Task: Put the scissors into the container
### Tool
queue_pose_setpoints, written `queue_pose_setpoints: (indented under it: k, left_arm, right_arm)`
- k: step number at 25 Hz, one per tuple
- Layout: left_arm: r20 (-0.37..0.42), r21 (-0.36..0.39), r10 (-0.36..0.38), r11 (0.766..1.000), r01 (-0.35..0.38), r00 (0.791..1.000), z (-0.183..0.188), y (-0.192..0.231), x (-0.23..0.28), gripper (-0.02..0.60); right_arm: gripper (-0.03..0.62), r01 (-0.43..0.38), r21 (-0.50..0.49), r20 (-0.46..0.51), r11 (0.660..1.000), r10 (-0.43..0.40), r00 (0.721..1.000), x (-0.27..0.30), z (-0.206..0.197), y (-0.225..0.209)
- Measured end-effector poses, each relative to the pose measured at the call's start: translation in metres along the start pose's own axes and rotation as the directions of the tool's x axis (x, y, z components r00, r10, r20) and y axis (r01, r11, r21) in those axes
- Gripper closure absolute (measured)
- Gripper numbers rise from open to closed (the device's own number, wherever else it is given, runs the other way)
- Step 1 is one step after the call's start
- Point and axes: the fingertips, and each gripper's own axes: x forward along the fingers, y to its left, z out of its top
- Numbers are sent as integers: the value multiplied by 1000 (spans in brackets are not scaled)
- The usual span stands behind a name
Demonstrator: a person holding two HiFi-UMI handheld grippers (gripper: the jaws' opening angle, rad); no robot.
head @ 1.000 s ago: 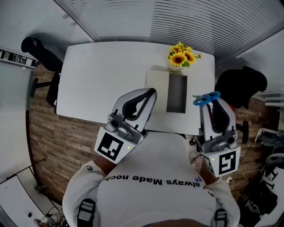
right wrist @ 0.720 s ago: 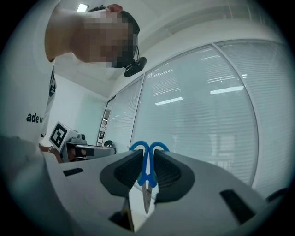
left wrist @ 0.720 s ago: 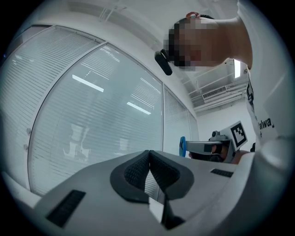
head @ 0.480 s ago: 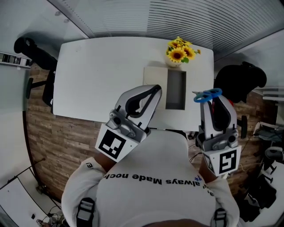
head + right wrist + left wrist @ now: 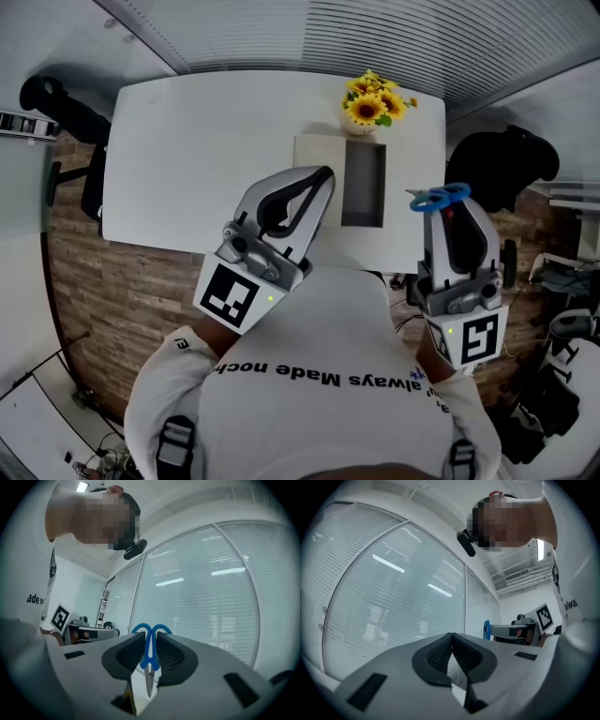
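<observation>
Barely shifted since earlier, the blue scissors (image 5: 439, 196) are clamped in the right gripper (image 5: 451, 206); the left gripper (image 5: 322, 175) is closed, empty. Placement in the container (image 5: 364, 187) is left undone.

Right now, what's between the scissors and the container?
Only bare table, as the head view shows. The right gripper holds the scissors right of the container.

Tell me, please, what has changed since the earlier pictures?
Almost nothing. The table and the container drifted slightly left in the head view, probably from the camera moving. The right claw stays shut on the scissors; the left claw stays shut and empty.
</observation>
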Motion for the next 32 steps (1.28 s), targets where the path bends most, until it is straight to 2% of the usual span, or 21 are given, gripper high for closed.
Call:
queue_pose_setpoints:
  k: [9,32]
  left_arm:
    - [-1,8,-25,1000,25,1000,1,2,6,561]
    - [0,15,-34,999,34,999,3,3,6,561]
  right_arm:
    - [510,16,9,-23,1000,-15,1000,5,-14,-2]
    - [510,13,8,-114,1000,-12,993,14,-54,-1]
